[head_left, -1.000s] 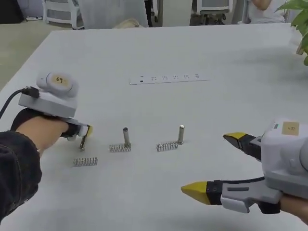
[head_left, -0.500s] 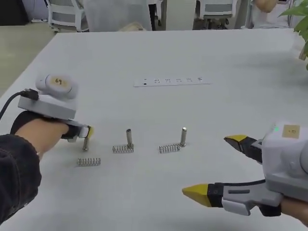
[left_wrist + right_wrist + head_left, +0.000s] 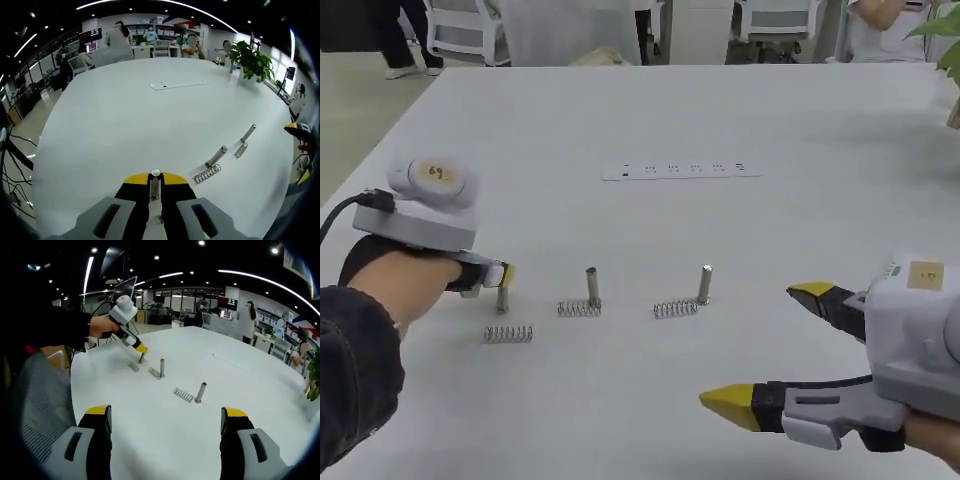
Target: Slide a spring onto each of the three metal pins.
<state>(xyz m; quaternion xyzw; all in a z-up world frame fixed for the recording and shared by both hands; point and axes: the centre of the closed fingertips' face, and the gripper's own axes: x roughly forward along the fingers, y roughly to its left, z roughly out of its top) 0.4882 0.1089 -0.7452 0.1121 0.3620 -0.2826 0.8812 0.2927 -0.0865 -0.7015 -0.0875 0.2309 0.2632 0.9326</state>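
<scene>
Springs: none is on a pin. Left spring (image 3: 508,334), middle spring (image 3: 579,309) and right spring (image 3: 675,309) lie flat on the white table (image 3: 650,110), each just beside the foot of its own pin. Whether they actually touch is too small to tell.

Middle pin (image 3: 592,285) and right pin (image 3: 705,284) stand upright and free.

Left pin (image 3: 155,184) sits between the yellow tips of the left gripper (image 3: 155,179). The jaws are closed in on it from both sides, and the pin is roughly upright with its foot down at the table. The left spring lies on the near side of that gripper, apart from it.

Right gripper (image 3: 760,345) hovers at the near right, well apart from all three pins. Its jaws are spread wide with nothing between them. In the right gripper view, the right pin and its spring sit ahead, between the two tips.

Writing:
- The round sticker (image 3: 438,174) on top of the left gripper reads "69", handwritten.
- The square sticker (image 3: 924,272) on the right gripper has one handwritten mark that looks like "5".
- The white power strip (image 3: 680,171) lies flat at mid-table beyond the pins. Its markings are too small to read.
</scene>
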